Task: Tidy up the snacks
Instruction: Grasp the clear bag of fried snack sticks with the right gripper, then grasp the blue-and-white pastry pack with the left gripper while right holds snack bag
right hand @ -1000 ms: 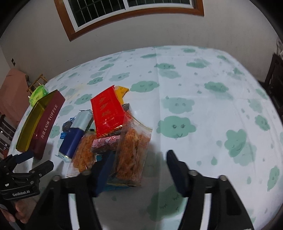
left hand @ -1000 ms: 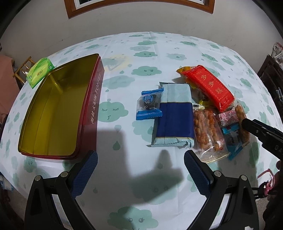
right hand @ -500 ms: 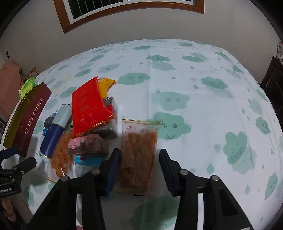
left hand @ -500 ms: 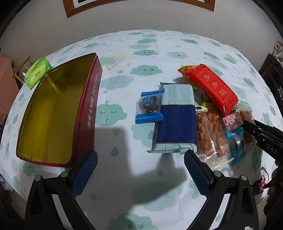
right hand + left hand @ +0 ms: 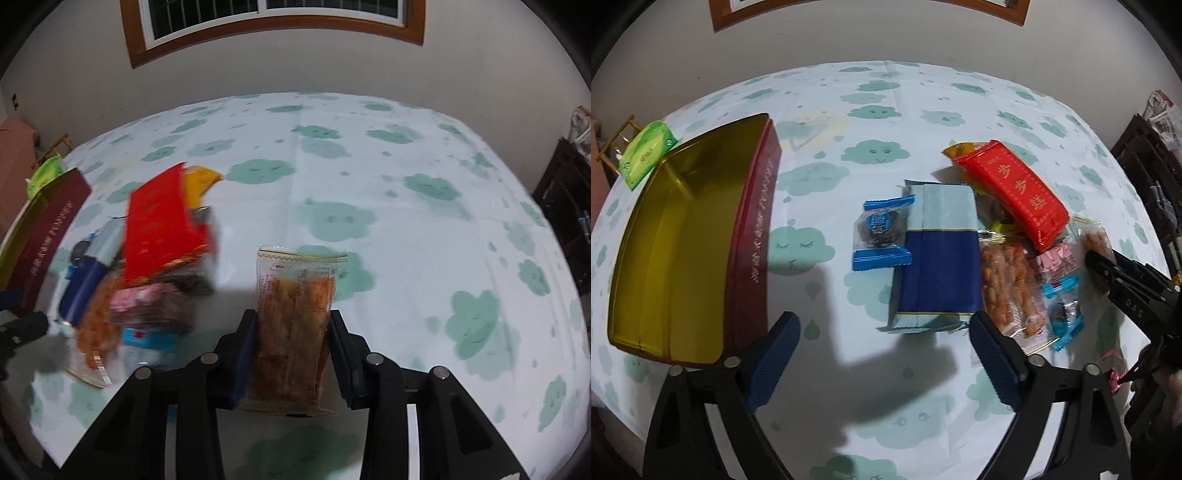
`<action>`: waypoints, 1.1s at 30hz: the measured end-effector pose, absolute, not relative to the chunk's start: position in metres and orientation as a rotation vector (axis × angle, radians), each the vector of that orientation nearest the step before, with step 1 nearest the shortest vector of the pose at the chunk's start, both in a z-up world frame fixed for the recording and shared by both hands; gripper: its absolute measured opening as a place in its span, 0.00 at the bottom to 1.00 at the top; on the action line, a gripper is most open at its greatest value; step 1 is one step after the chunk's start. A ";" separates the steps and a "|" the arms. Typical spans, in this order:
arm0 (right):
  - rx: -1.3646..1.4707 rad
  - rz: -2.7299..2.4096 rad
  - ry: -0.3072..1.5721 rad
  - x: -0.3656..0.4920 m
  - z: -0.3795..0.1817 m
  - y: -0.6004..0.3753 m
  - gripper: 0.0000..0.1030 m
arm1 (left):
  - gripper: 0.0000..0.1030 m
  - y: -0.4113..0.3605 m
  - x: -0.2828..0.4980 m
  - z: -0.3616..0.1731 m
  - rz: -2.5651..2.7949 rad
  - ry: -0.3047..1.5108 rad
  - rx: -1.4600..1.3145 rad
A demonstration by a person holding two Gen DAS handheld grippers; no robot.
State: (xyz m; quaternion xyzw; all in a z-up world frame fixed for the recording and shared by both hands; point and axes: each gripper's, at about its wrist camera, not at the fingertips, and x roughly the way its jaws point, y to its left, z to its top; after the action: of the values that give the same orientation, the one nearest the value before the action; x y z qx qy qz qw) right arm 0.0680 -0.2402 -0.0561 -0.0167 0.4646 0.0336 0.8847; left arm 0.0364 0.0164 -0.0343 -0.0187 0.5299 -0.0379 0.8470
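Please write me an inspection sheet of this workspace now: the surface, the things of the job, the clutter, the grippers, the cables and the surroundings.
Surface: table under a white cloth with green clouds.
Job's things: open tin at left, nothing seen inside; snack pile to its right holds a blue pack, small blue candy, red pack on top.
Clutter: green packet behind the tin.
Grippers: left gripper open, holding nothing; right gripper shut on a clear bag of orange snacks.
Cables: nothing seen.
Surroundings: plain wall, window, dark furniture at right.
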 end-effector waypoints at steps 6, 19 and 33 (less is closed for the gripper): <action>-0.005 0.065 0.949 0.067 -0.058 -0.255 0.37 | 0.71 0.012 0.046 -0.040 -0.123 1.167 -0.096; 0.006 0.072 0.920 0.062 -0.059 -0.256 0.37 | 0.61 -0.003 0.071 -0.046 -0.158 1.202 -0.107; 0.011 0.072 0.911 0.062 -0.059 -0.256 0.37 | 0.44 -0.014 0.095 -0.054 -0.174 1.186 -0.052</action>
State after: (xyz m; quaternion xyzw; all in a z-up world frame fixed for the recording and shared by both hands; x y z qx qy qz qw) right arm 0.0615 -0.2565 -0.0593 0.0053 0.4396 0.0347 0.8975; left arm 0.0946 -0.0137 -0.0542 -0.0243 0.5579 -0.0819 0.8255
